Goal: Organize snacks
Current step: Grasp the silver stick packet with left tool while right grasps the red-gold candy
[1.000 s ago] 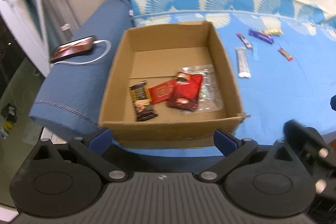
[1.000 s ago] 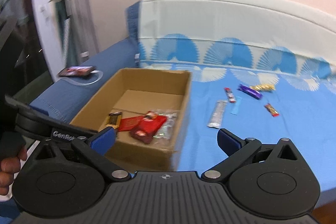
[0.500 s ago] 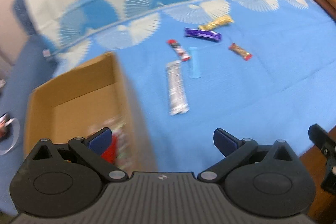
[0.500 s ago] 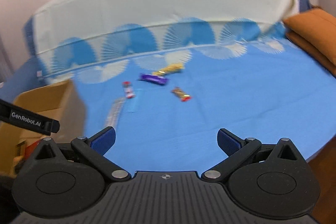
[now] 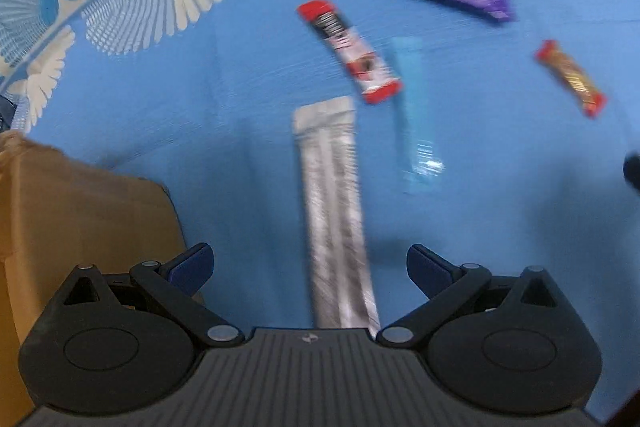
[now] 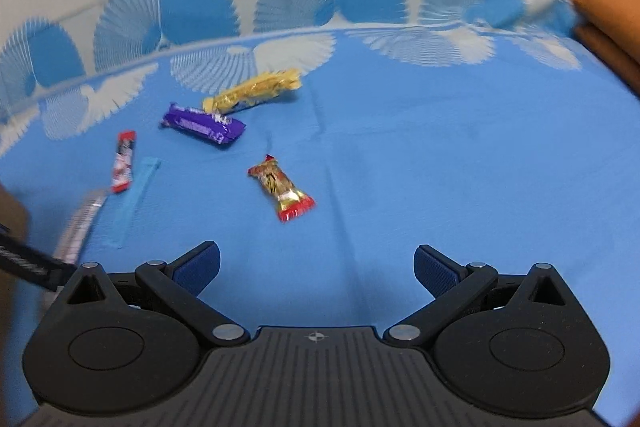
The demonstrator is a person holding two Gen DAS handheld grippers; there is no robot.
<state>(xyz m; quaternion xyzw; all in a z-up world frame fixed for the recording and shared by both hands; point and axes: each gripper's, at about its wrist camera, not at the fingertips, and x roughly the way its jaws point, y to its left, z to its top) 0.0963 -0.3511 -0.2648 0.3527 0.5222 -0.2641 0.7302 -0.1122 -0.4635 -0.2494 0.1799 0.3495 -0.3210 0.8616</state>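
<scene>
At the left edge of the left wrist view sits the cardboard box [image 5: 80, 211]; the left gripper [image 5: 308, 263], jaws apart, frames the silver stick [image 5: 334, 211] at center. It should probably descend squarely, pinching across the width. Only the right view shows the right gripper [image 6: 316, 265], also spread and empty, beyond it the red-gold candy [image 6: 280, 187].

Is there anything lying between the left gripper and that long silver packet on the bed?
Nothing visible. The left gripper is open, and the silver packet lies on the blue sheet straight ahead between its fingers. The cardboard box sits off to the left.
</scene>
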